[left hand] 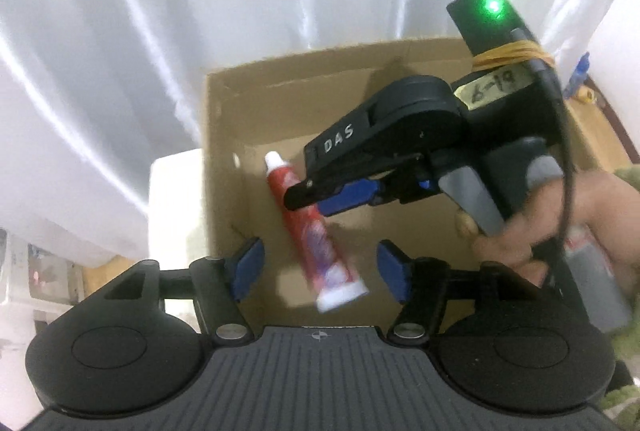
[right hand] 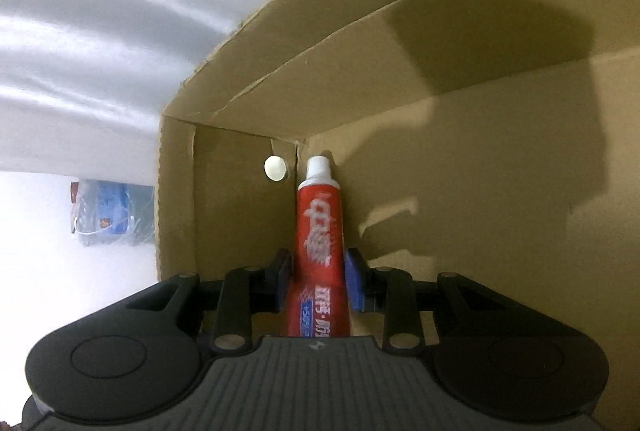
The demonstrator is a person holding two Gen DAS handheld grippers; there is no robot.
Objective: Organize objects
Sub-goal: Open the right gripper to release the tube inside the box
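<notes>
The right gripper [right hand: 316, 283] is clamped on a red tube [right hand: 318, 251], its blue pads pressing the tube's two sides about halfway along, with the white cap pointing away from the gripper toward a corner inside the cardboard box [right hand: 440, 159]. The tube sits within the box, low near its floor; whether it touches the cardboard cannot be told. The left gripper [left hand: 320, 269] hangs above the box [left hand: 248, 119] with its jaws apart and nothing pressed between them; the tube [left hand: 312, 231] shows in the gap between its blue pads, but lower, down in the box. Only the left wrist view shows the right gripper [left hand: 316, 197] from outside: its black body marked "DAS", a green light on top, a yellow rubber band, a handwritten label, and the hand [left hand: 560, 223] on its grey trigger. It also shows white drapery behind the box. Only the right wrist view shows the tube's print clearly, a round hole [right hand: 276, 168] in the box wall beside the cap, and a plastic-wrapped packet [right hand: 112, 211] outside the box at left
</notes>
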